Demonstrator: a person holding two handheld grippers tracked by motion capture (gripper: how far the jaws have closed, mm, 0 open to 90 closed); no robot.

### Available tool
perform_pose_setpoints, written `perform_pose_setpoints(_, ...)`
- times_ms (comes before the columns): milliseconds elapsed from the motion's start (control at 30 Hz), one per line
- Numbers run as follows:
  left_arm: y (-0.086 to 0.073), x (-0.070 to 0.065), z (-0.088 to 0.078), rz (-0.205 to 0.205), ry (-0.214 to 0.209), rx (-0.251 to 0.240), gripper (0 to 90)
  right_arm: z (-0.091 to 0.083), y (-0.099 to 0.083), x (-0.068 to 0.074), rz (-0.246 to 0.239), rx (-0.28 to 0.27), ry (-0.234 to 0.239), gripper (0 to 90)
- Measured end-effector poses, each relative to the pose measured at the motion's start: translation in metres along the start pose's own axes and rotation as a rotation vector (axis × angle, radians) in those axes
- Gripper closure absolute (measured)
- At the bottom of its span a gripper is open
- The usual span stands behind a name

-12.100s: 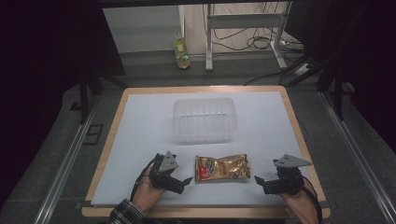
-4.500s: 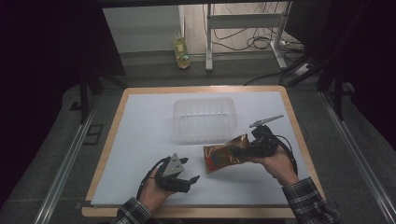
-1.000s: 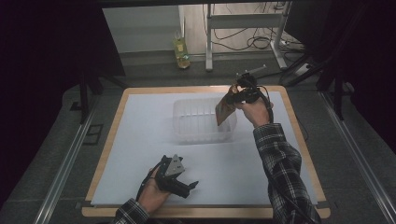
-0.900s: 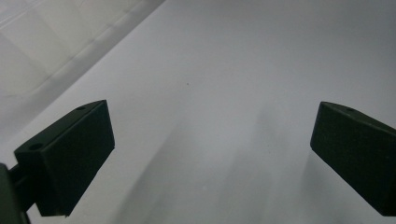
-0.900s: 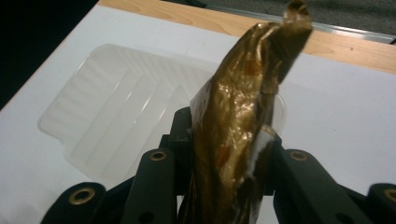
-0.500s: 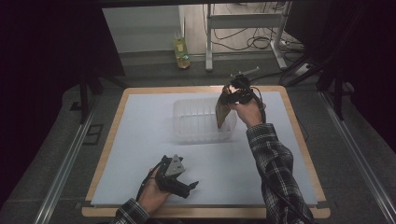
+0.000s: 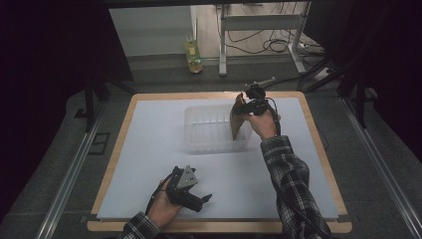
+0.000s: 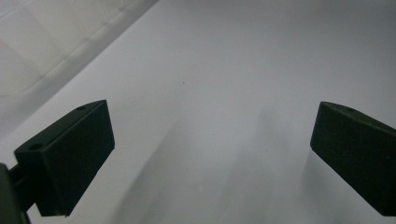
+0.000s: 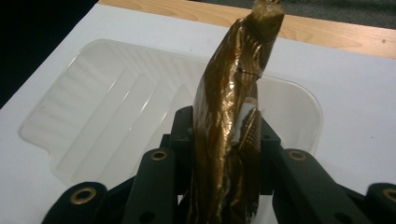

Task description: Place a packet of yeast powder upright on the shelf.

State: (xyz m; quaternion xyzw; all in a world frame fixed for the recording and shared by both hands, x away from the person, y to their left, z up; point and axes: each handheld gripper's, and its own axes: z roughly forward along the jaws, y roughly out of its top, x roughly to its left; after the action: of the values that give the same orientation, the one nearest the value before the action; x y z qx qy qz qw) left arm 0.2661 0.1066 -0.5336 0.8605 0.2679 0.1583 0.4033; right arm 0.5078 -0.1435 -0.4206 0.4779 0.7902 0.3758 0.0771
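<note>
A gold-brown foil snack packet (image 7: 238,118) (image 9: 231,107) hangs edge-on over the right end of a clear plastic tray (image 7: 206,130) (image 9: 93,116). My right gripper (image 7: 249,107) (image 9: 224,140) is shut on the packet, its black jaws pinching the foil from both sides, just above the tray's right rim. My left gripper (image 7: 201,199) rests on the white mat near the front edge, held in a hand; in the left gripper view its jaws stand wide open, the gripper (image 8: 210,149) having only bare mat between the fingers (image 8: 70,154).
The white mat (image 7: 149,149) covers a wooden table (image 7: 318,149). Past the far edge, a yellow-green bottle (image 7: 193,57) stands on the floor near a metal stand with cables (image 7: 259,35). Dark surroundings flank both sides.
My right gripper has sunk a little with the packet, which now hangs lower over the tray's right end. The left gripper has stayed in place.
</note>
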Motion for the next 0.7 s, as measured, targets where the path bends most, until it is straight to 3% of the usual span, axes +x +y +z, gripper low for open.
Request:
perform_pose_setpoints(167, 0.0, 0.0, 0.0, 0.001, -0.002, 0.001, 0.0, 0.0, 0.0, -0.001, -0.006, 0.004, -0.003, 64.2)
perform_pose_setpoints(400, 0.0, 0.0, 0.0, -0.002, -0.003, -0.006, 0.0, -0.004, -0.001, 0.005, -0.069, -0.007, -0.012, 43.3)
perform_pose_setpoints(700, 0.0, -0.001, 0.001, 0.001, -0.007, -0.005, 0.0, -0.009, -0.004, 0.008, -0.139, -0.005, 0.006, 28.8)
